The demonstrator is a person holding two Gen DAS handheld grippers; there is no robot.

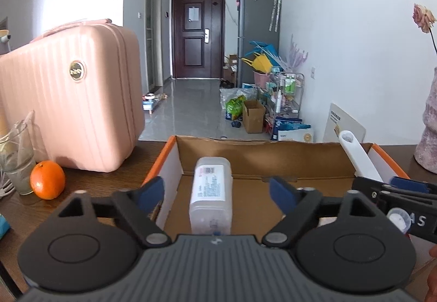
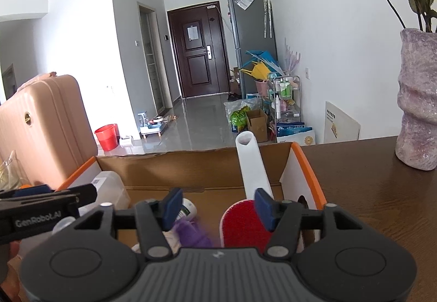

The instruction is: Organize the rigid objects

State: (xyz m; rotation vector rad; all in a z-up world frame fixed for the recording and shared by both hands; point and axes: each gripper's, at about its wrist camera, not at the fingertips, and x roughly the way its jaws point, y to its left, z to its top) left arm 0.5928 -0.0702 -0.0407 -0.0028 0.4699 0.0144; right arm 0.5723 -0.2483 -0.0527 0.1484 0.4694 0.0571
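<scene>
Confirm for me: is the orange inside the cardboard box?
No. The orange sits on the table, left of the box, beside the suitcase.

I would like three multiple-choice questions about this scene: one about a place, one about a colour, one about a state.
1. Where does the orange sit?
A. in the box
B. on the table beside the pink suitcase
C. on the floor

2. What colour is the brush pad?
A. red
B. green
C. yellow

3. How is the left gripper?
A. shut on the bottle
B. open over the lying bottle
C. out of view

Answers: 1 B, it rests on the wood by the case. 2 A, the pad is red. 3 B, the pads stand clear of the bottle.
</scene>
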